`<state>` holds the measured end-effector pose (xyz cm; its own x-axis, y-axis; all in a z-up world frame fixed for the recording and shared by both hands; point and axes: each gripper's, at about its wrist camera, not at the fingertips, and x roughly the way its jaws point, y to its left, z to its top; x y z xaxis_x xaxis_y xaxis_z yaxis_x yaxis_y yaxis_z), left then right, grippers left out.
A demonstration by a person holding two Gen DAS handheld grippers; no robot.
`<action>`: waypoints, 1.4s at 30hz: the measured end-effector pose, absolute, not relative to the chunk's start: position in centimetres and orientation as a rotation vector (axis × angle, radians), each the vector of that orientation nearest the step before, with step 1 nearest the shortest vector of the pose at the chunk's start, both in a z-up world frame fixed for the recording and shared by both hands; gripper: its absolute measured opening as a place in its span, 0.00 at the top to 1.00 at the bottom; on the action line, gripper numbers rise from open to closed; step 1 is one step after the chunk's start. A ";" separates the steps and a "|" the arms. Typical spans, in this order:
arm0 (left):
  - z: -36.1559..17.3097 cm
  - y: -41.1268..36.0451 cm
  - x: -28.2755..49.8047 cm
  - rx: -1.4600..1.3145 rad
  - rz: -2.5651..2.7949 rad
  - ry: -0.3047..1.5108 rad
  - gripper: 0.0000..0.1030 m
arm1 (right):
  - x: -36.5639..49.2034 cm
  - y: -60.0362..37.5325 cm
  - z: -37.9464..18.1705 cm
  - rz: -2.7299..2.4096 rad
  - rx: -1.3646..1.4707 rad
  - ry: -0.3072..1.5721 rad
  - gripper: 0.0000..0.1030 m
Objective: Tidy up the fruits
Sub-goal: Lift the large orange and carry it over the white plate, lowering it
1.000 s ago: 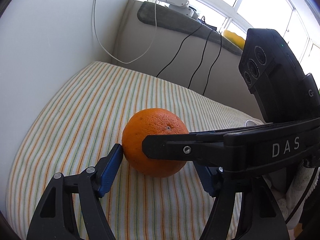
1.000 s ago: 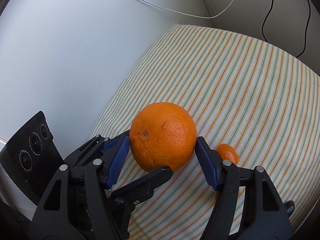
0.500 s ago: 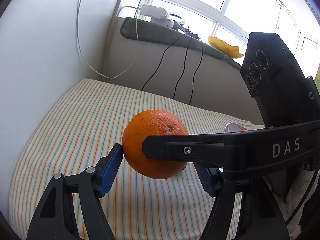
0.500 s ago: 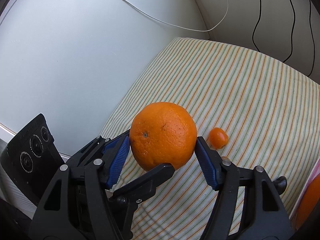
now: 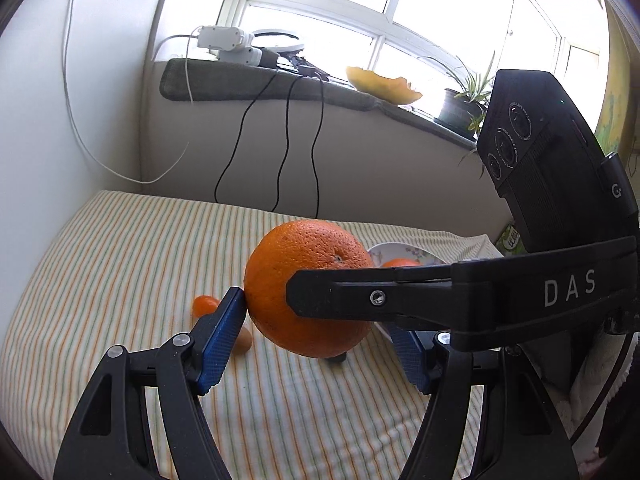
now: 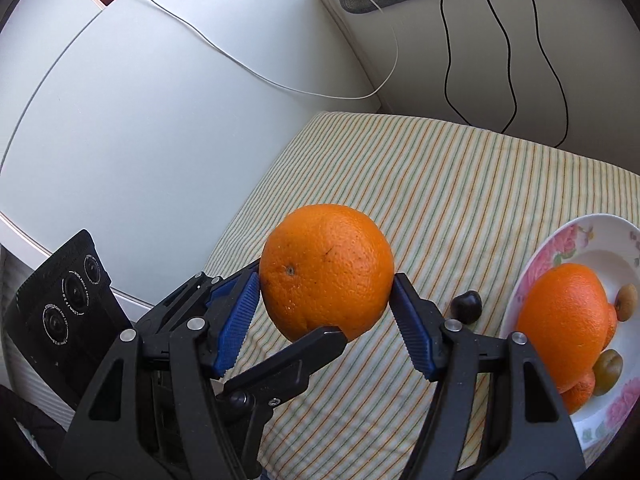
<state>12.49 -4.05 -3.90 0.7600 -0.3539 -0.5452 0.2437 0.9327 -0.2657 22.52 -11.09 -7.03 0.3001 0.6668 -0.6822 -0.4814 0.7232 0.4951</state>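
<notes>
Two grippers are sharing one load: the large orange (image 5: 304, 272) is hanging clear of the striped cloth (image 5: 120, 280), pinched crosswise. The right gripper (image 6: 326, 280) is clamping it, both blue pads (image 6: 236, 320) pressing on opposite flanks of the fruit. The left gripper (image 5: 316, 316) is gripping it too, as far as can be told: its left-hand pad is touching the peel, while the opposite pad is sitting behind the right gripper's black finger, so contact there is not showing.

Judging by the layout, the sorting is partly done. Off beyond the right gripper's right-hand finger, a flowered plate (image 6: 532, 264) is already holding a second orange (image 6: 564, 312), with at least two small brownish fruits (image 6: 608, 364) lying against it and more orange peel showing beneath it. The held orange is probably heading there and is not yet over the rim.

Several small pieces are waiting on the cloth: a dark round fruit (image 6: 466, 306) just past the right gripper's right fingertip, short of the plate, a small orange fruit (image 5: 204, 305) beyond the left gripper's left fingertip, and a tan one (image 5: 243, 342) peeking out just inside that finger, under the lifted orange. Those are looking like the remaining work once this orange is being set down
</notes>
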 end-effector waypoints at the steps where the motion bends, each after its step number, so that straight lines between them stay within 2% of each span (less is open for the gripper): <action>1: -3.9 -4.7 12.7 -0.178 -0.337 0.629 0.33 | 22.4 -11.9 -7.0 0.762 0.218 1.005 0.32; 26: -3.8 -20.5 16.0 -0.011 -0.543 0.673 0.33 | 20.7 -29.3 -5.7 0.555 0.352 0.919 0.32; 42: -5.9 -22.9 17.6 -0.002 -0.559 0.751 0.33 | 22.6 -33.8 -8.5 0.521 0.423 0.964 0.32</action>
